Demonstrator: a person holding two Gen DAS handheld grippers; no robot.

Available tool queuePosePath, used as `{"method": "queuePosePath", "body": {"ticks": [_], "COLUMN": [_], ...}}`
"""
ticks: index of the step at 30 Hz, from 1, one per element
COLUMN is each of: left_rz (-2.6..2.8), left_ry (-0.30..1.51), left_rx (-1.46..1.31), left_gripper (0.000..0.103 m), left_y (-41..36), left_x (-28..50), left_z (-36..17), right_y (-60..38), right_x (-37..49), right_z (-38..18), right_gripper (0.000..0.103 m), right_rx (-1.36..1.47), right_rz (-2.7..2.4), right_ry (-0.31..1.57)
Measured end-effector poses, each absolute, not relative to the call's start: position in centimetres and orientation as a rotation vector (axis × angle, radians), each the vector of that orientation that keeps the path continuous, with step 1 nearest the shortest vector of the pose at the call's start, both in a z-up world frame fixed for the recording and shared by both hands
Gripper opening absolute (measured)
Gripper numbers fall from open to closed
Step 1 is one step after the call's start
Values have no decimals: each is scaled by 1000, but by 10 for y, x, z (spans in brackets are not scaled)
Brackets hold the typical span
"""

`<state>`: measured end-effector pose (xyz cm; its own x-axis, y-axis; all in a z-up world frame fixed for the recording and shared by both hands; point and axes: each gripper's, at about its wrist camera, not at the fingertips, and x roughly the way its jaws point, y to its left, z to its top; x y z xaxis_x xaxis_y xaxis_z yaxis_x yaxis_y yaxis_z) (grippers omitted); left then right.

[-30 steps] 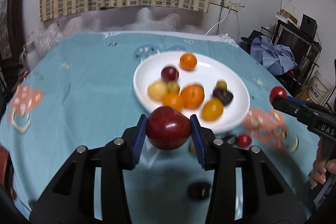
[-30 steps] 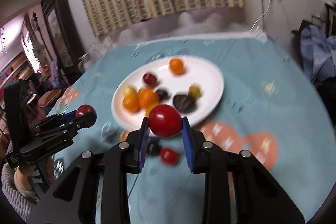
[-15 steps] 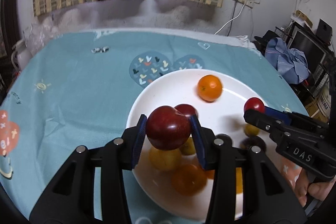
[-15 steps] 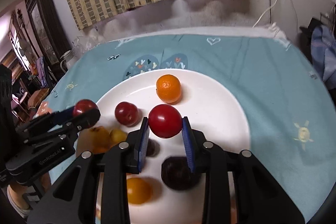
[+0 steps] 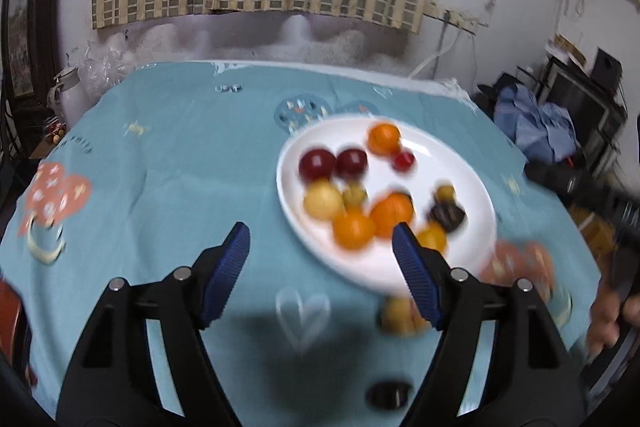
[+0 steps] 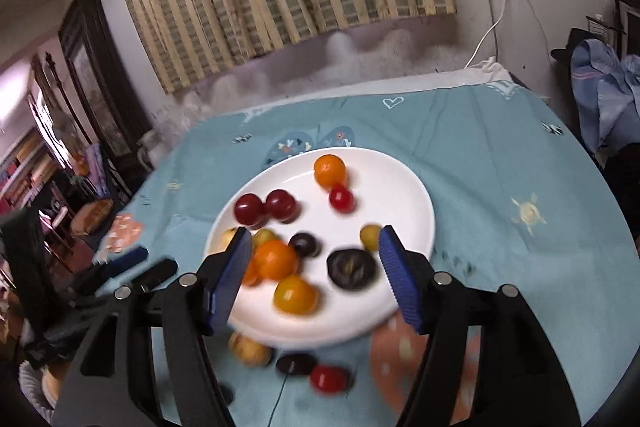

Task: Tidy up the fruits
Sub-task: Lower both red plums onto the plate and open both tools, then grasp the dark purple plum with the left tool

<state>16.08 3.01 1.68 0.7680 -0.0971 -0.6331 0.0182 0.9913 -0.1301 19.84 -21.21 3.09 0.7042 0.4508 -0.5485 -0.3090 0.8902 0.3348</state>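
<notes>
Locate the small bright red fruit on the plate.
In the right wrist view the small red fruit lies on the far part of the white plate, just in front of the lone orange, right of the two dark red plums.

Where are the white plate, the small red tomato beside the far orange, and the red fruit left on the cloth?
white plate [image 6: 404,195], right wrist view, bare right part of its surface.
small red tomato [image 6: 341,198], right wrist view, its middle.
red fruit on the cloth [image 6: 328,378], right wrist view, its middle, near the plate's front edge.
</notes>
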Motion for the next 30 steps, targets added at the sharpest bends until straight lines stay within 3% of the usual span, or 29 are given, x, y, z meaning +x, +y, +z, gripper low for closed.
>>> {"method": "queuePosePath", "body": {"ticks": [8, 12, 18, 30], "left_rz": [-93, -110, -122, -123], "left_ry": [710, 711, 771, 843], "left_rx": [9, 45, 54, 13], "left_gripper": [75, 83, 83, 83], "left_y": [-12, -18, -20, -12], "left_x": [97, 95, 101, 111], "left_z": [-21, -24, -38, -51], "right_y": [-241, -239, -230, -220], "right_x": [163, 166, 164, 161], "right_z": [-21, -17, -13, -19], "right_gripper": [67, 67, 72, 72], "right_rx": [377, 378, 342, 302], "right_rz": [425, 428, 446, 457], "right_ry": [739, 729, 734, 764]}}
